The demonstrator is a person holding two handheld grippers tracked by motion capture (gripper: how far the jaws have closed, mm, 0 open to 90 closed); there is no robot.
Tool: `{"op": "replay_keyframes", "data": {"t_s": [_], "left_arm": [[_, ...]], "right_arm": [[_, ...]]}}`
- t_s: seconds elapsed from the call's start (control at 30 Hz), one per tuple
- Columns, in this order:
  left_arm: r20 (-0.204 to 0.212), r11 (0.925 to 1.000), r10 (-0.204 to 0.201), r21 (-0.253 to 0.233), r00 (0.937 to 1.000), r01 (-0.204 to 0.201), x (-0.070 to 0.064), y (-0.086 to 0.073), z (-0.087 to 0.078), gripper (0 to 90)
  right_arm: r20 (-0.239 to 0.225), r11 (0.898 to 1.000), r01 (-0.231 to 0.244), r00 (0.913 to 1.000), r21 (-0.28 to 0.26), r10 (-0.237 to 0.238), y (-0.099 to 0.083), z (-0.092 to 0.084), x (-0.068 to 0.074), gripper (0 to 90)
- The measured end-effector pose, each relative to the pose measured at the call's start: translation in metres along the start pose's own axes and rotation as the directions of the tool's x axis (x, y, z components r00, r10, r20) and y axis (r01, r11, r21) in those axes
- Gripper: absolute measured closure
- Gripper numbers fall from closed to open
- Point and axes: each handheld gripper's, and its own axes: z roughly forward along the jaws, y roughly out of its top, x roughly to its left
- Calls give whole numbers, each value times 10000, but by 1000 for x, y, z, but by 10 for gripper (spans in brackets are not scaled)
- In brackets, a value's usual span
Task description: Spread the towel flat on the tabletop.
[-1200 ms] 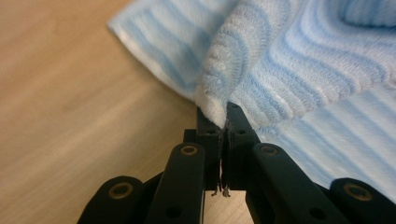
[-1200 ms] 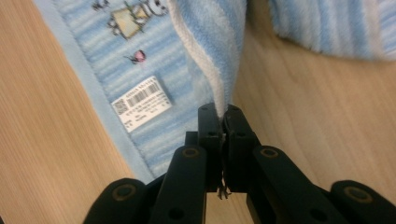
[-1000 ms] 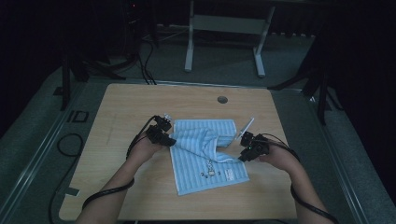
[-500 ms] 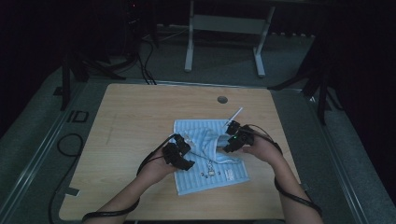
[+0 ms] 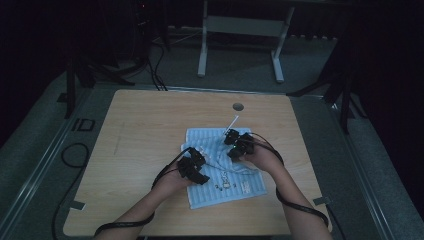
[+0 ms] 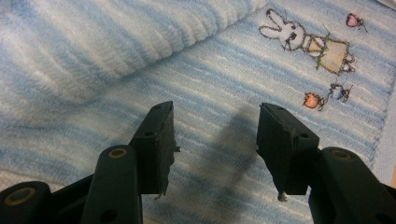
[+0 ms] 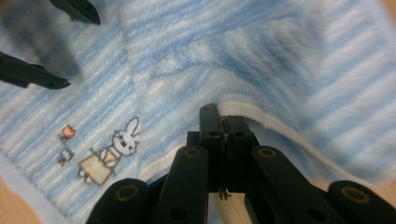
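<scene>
Folding step: the right gripper clamps the towel edge at mid-table. The left gripper hovers wide open above it. Next: carry the edge across.

- "ID" in dark letters stands on the grey floor strip just left of the wooden table, at its far-left corner.
- The blue striped towel carries no readable words; its only marks are an embroidered rabbit in a dress with small flowers beside it, also seen in the right gripper view.
- A small white tag on the towel's near right part is too small to read.
</scene>
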Motion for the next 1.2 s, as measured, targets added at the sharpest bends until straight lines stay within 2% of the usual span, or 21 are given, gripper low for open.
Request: {"op": "replay_keyframes", "data": {"t_s": [0.07, 0.13, 0.23, 0.4, 0.6, 0.63, 0.7, 0.73, 0.8, 0.83, 0.93, 1.0, 1.07, 1.1, 1.13, 1.2], "left_arm": [[53, 10000, -49, -35, 10000, 49, 1, -2, -1, 461], [86, 10000, 10, -7, 10000, -10, 2, -3, -2, 446], [286, 9996, 260, -83, 9993, -258, 2, -8, -3, 420], [439, 9995, 330, -38, 9985, -329, 4, -12, -6, 404], [539, 9996, 265, -57, 9982, -262, 5, -13, -7, 404], [621, 9995, 303, -79, 9976, -299, 5, -14, -7, 404], [719, 9993, 361, -56, 9968, -358, 3, -15, -7, 403], [769, 9992, 408, -47, 9962, -406, 1, -15, -9, 404], [838, 9987, 503, -128, 9952, -494, -1, -18, -14, 404], [824, 9983, 543, -255, 9951, -524, -3, -19, -18, 404], [1053, 9971, 604, -525, 9926, -551, -4, -25, -30, 405], [972, 9973, 632, -445, 9933, -591, -5, -31, -31, 424], [911, 9972, 734, -220, 9931, -717, -7, -37, -28, 427], [977, 9976, 686, -164, 9928, -673, -8, -40, -27, 453], [1050, 9977, 673, -49, 9922, -672, -9, -42, -25, 460], [1046, 9967, 812, -9, 9912, -816, -14, -47, -23, 461]], "right_arm": [[151, 9997, -55, 9999, -232, 59, -5, -11, -6, 892], [482, 9985, -346, 9982, -422, 366, -12, -22, -14, 892], [707, 9955, -729, 9945, -598, 771, -23, -34, -28, 892], [1097, 9846, -1574, 9801, -763, 1652, -44, -47, -53, 892], [1605, 9716, -2345, 9583, -310, 2364, -63, -35, -75, 886], [1634, 9706, -2393, 9568, -274, 2405, -66, -32, -77, 869], [1952, 9645, -2632, 9452, -197, 2619, -70, -26, -79, 758], [1962, 9628, -2700, 9437, -77, 2663, -72, -24, -79, 721], [1977, 9635, -2675, 9439, -116, 2645, -76, -24, -72, 687], [1826, 9652, -2608, 9481, -210, 2602, -78, -25, -66, 687], [1261, 9779, -2037, 9699, -475, 2081, -84, -26, -39, 718], [676, 9841, -1690, 9827, -551, 1726, -89, -22, -19, 733], [267, 9873, -1463, 9886, -618, 1481, -95, -14, -1, 749], [87, 9907, -1291, 9915, -427, 1296, -98, -9, 8, 750], [93, 9942, -1046, 9944, -249, 1048, -100, -4, 16, 750], [-86, 9955, -925, 9957, -224, 923, -107, 3, 30, 749]]}}
